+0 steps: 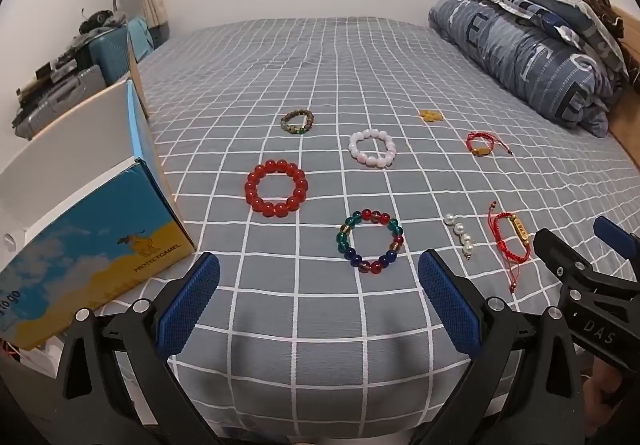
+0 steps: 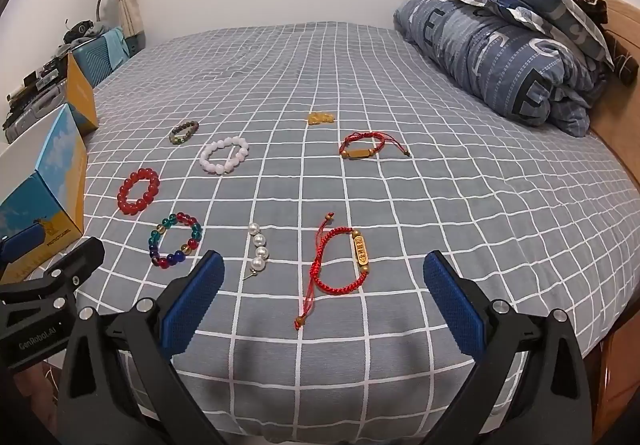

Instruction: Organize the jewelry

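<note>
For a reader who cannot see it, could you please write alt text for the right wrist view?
Seven jewelry pieces lie spread on a grey checked bedsheet, the nearest a red cord bracelet just ahead of the open right tool. A blue and yellow box stands at the left.

The blue and yellow box (image 1: 100, 241) carries "PROTECTCAMEL" under a small camel drawing, and "to go" at its lower left corner. The right gripper's (image 1: 580, 277) black body reads "DAS", and the left gripper's (image 2: 52, 285) body seems to read "GenRobot.AI", though the print is small. The folded quilt (image 1: 532, 57) shows large letters, among them "E", and the gold plate of the near red cord bracelet (image 2: 340, 261) bears characters too small to read.
</note>
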### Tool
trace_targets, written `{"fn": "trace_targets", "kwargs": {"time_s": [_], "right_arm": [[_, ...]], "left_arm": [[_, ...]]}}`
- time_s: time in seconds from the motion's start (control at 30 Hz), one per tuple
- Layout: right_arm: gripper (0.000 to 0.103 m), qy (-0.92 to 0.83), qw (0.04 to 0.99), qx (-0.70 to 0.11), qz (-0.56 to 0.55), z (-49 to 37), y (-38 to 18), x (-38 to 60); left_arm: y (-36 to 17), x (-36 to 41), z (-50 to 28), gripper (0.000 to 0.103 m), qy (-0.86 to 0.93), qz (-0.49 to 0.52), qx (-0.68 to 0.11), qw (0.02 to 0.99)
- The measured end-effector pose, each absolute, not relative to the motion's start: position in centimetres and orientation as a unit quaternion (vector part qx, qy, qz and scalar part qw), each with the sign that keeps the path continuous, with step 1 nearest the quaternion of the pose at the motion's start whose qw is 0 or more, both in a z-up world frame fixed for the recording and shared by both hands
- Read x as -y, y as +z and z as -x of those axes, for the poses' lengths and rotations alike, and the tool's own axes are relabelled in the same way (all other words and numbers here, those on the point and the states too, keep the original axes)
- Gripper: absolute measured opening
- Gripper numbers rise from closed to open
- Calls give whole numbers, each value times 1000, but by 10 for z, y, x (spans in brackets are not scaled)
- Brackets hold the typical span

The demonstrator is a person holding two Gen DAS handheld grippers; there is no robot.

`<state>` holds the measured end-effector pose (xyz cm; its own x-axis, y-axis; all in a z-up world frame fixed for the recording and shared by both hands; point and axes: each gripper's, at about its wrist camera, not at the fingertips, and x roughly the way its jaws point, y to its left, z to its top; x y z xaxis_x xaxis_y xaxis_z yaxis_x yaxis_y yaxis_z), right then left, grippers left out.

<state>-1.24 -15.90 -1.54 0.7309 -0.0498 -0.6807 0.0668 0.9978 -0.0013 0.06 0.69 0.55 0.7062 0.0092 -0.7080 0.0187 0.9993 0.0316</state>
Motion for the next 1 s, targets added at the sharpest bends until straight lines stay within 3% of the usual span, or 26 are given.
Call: {"fn": "trace_targets", "kwargs": {"time_s": [1.0], "right_arm": [[96, -26, 932, -361, -13, 15, -12, 159]], "left_arm": [[6, -7, 2, 97, -2, -15, -372, 928]]}}
